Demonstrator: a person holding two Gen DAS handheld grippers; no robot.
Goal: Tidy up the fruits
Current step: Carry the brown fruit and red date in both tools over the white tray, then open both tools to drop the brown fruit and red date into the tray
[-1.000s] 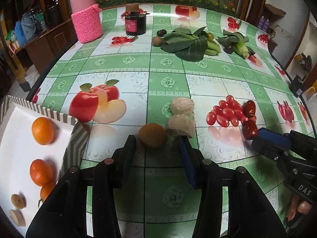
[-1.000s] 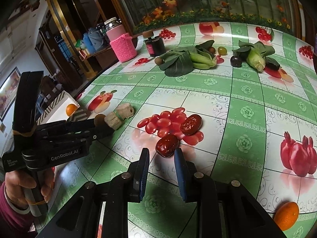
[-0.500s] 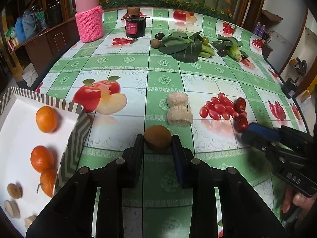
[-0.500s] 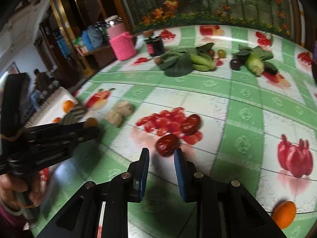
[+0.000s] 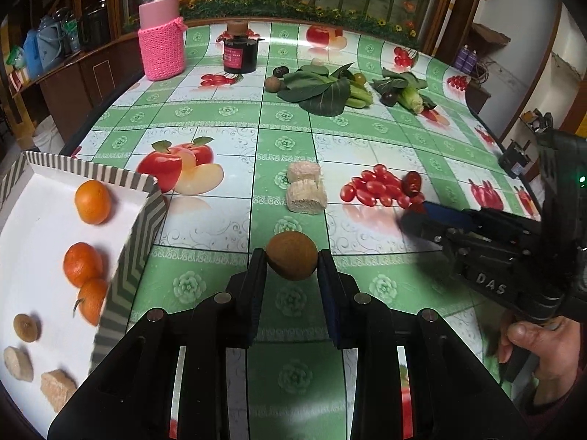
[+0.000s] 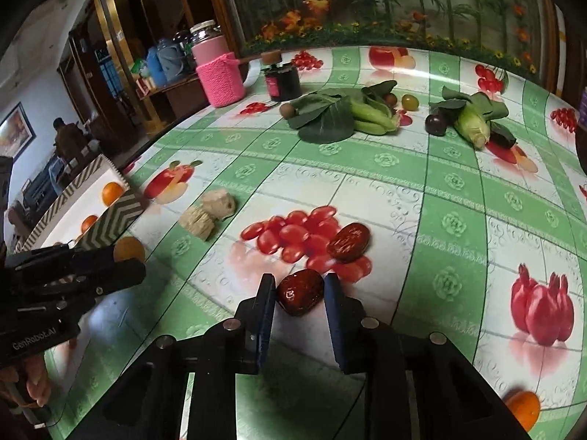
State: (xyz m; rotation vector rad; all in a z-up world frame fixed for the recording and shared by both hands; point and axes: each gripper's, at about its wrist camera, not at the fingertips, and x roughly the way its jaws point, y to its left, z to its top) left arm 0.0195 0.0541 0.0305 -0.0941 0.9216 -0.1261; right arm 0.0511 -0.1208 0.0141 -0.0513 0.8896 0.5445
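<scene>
With the left gripper (image 5: 291,266) clamped on the brown fruit (image 5: 291,259), the right gripper (image 6: 299,295), narrowly parted, should close squarely on the red date (image 6: 300,292).

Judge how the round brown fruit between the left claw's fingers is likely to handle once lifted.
The brown fruit looks nearly spherical, so it could roll if released on the table. Its matte skin probably grips well. The left claw pinches it at its widest part, likely a stable hold.
</scene>
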